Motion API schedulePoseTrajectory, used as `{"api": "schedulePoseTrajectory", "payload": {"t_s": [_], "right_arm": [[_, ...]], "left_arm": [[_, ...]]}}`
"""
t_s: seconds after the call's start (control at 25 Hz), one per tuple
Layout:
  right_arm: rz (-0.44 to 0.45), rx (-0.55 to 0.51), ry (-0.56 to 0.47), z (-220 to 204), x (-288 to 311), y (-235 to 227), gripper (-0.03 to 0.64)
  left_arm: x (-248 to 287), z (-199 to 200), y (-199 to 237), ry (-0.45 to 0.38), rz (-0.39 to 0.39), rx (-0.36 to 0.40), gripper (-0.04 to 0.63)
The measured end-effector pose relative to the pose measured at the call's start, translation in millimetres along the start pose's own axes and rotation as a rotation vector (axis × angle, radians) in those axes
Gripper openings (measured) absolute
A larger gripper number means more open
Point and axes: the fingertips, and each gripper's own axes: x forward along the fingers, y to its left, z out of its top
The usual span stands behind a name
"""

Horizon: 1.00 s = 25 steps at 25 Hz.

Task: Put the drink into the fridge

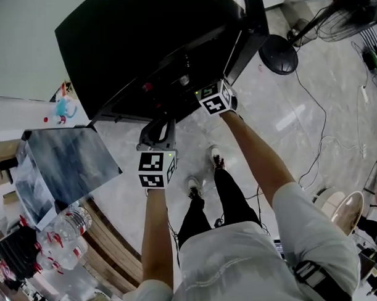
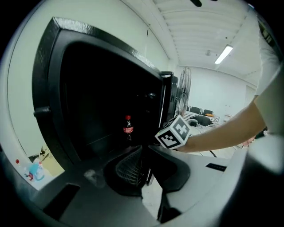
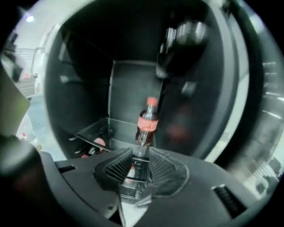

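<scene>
A cola bottle (image 3: 147,123) with a red cap and red label stands upright on a glass shelf (image 3: 103,130) inside the open black fridge (image 1: 154,49). My right gripper (image 3: 139,156) reaches into the fridge, just short of the bottle's base. Its jaws stand a little apart and hold nothing. In the left gripper view the same cola bottle (image 2: 128,129) shows small and deep in the dark cabinet. My left gripper (image 2: 144,170) hangs outside the fridge opening, shut and empty, with the right gripper's marker cube (image 2: 174,133) beside it.
The fridge door (image 1: 68,166) stands swung open at the left. Red-capped bottles (image 3: 95,145) lie under the glass shelf. Several water bottles (image 1: 65,234) sit at the lower left. A fan base (image 1: 278,54) and cables lie on the floor to the right.
</scene>
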Motion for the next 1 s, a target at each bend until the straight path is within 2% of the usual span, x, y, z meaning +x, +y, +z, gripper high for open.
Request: {"api": "schedulePoseTrajectory", "payload": {"t_s": [0.24,0.36,0.6,0.72,0.8,0.92,1.0], "right_arm": [[-0.061,-0.041,-0.084,38,-117,-15,0.0],[-0.06,-0.05,-0.117,58,-171,-13,0.0],[-0.038,0.038,-0.204,102,-278,6,0.0],[-0.055,0.029,-0.254,125,-326,17,0.0],[-0.074,0.015,-0.285,137,-357,24,0.0],[-0.1,-0.013,-0.319,150,-397,36,0.0],[-0.112,-0.028,-0.338,157,-419,46,0.0]], "left_arm": [[-54,33,-9,-0.074,-0.024,0.076,0.04],[-85,54,-11,-0.129,-0.032,0.102,0.04],[-141,77,-14,-0.214,-0.027,0.123,0.04],[-165,93,-15,-0.26,-0.013,0.136,0.04],[-181,101,-20,-0.284,-0.014,0.173,0.04],[-202,109,-34,-0.303,-0.031,0.268,0.04],[-214,113,-42,-0.316,-0.048,0.296,0.04]]}}
